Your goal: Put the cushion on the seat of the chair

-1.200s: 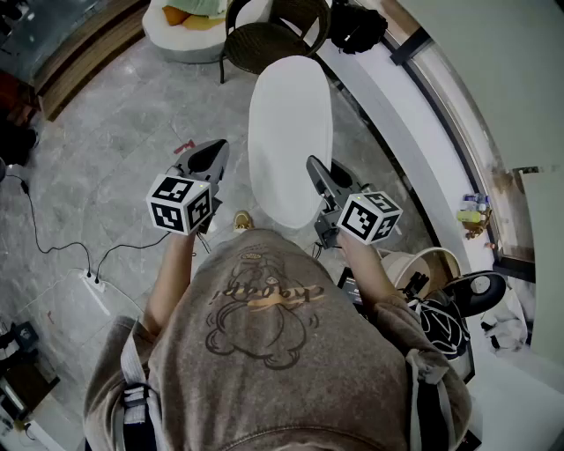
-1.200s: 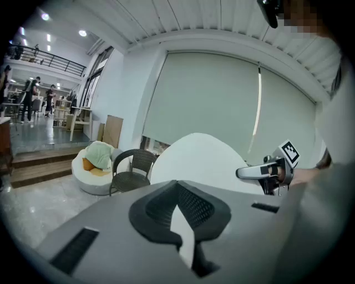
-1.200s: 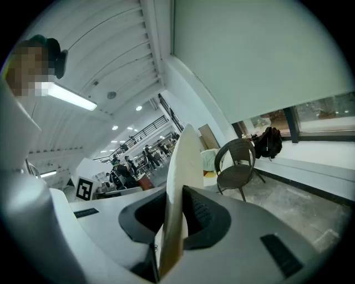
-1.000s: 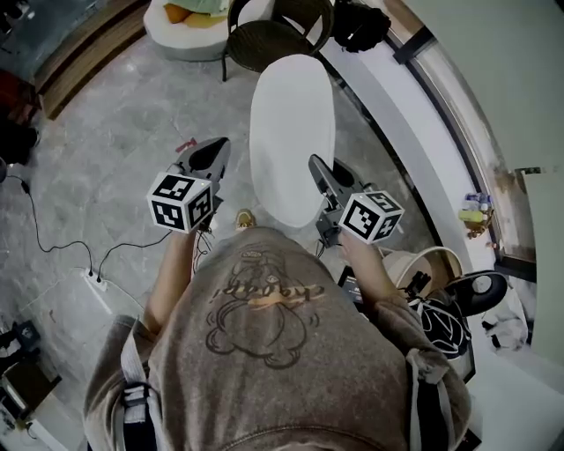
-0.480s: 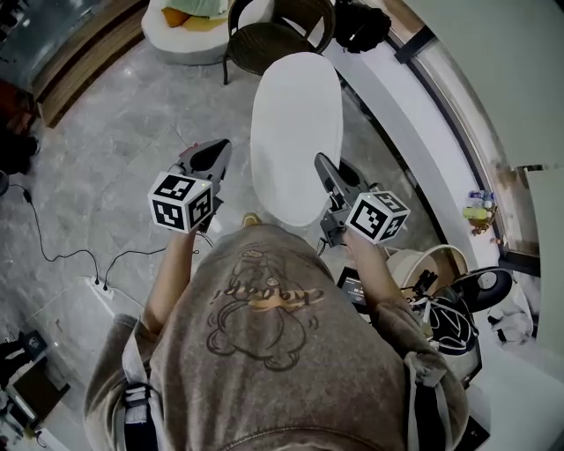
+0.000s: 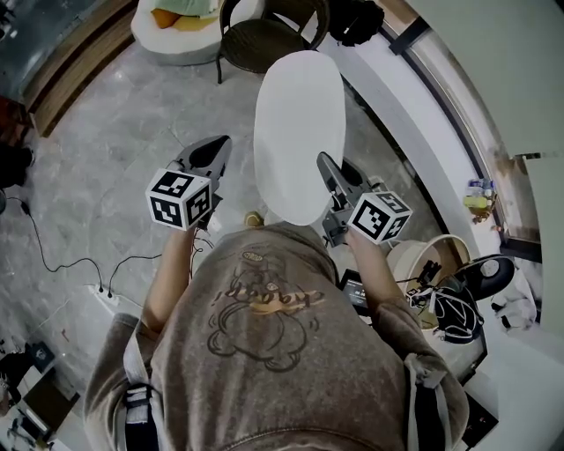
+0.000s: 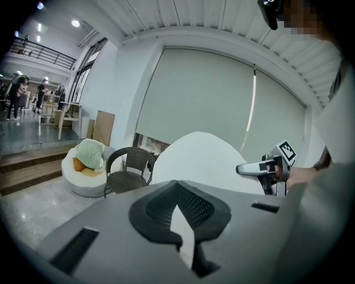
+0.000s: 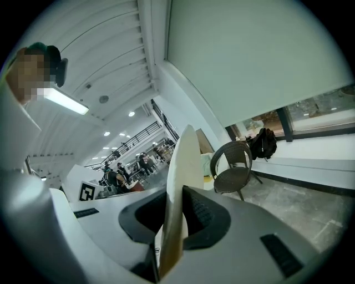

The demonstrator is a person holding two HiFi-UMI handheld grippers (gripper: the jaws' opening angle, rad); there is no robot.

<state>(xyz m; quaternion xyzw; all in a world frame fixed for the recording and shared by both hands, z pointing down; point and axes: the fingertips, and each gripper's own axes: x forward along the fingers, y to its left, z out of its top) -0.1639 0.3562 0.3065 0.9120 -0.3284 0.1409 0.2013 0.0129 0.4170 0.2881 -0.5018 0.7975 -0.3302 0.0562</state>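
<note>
A white oval cushion (image 6: 300, 132) hangs on edge in front of me. My right gripper (image 6: 326, 167) is shut on its right rim, and in the right gripper view the cushion's edge (image 8: 180, 177) runs up between the pads. My left gripper (image 6: 211, 157) is held to the left of the cushion, apart from it, with its jaws a little apart and nothing between them. A dark wicker chair (image 6: 264, 35) stands ahead on the floor, its seat bare. In the left gripper view the chair (image 7: 127, 169) is left of the cushion (image 7: 205, 161).
A round white pouf (image 6: 176, 22) with green and orange pillows sits left of the chair. A black backpack (image 6: 352, 22) lies on the white window ledge (image 6: 397, 97) to the right. Cables (image 6: 70, 255) trail on the floor at left. A bin and bags (image 6: 441, 291) are at my right.
The cushion and both grippers have edged forward toward the chair. The right gripper's hold on the cushion's rim is unchanged.
</note>
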